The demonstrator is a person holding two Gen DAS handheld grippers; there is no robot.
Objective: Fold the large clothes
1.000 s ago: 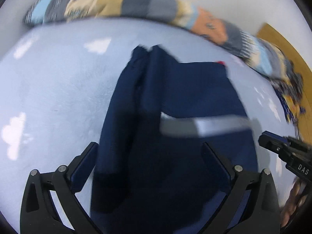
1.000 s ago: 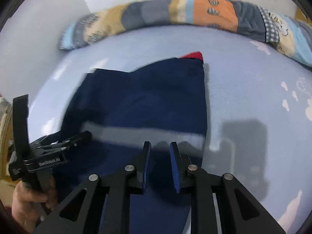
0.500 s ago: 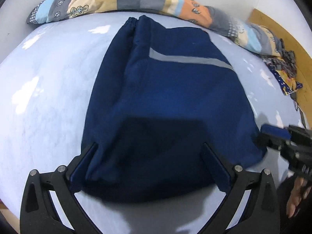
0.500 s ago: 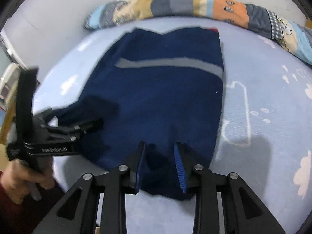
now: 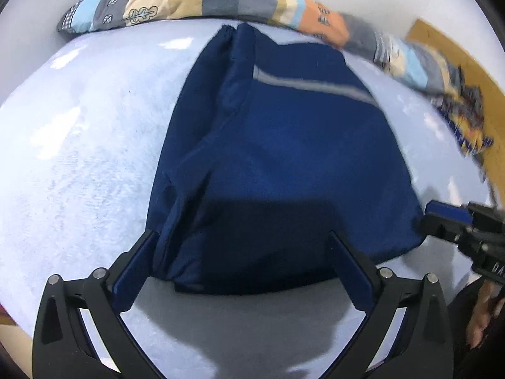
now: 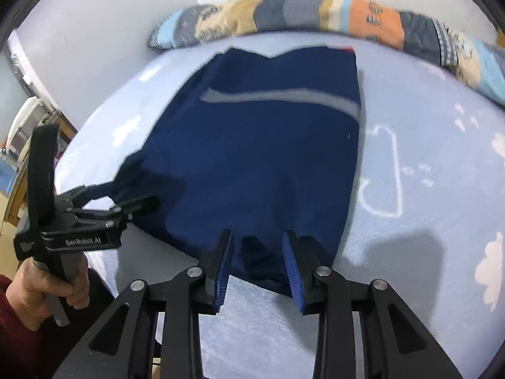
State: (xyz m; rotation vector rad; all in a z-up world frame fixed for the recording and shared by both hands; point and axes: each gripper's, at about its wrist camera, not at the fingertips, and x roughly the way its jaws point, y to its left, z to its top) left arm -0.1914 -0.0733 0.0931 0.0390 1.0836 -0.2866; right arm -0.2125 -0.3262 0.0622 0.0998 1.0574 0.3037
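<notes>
A navy garment with a grey stripe lies folded on the light blue bed sheet. My left gripper stands wide open over its near left corner; the cloth lies between the fingers, not pinched. In the right wrist view the same garment reaches my right gripper, whose jaws are opening. Its near hem sits loosely between the blue pads. The left gripper shows at that view's left, held by a hand. The right gripper shows at the left wrist view's right edge.
A rolled patchwork blanket lies along the wall at the far side of the bed. A wooden board with a patterned cloth is at the far right. Shelves with clutter stand beyond the bed's left edge.
Both grippers drew back toward the near edge of the bed and the garment came down flat. The right jaws widened; the hem now lies loose between them.
</notes>
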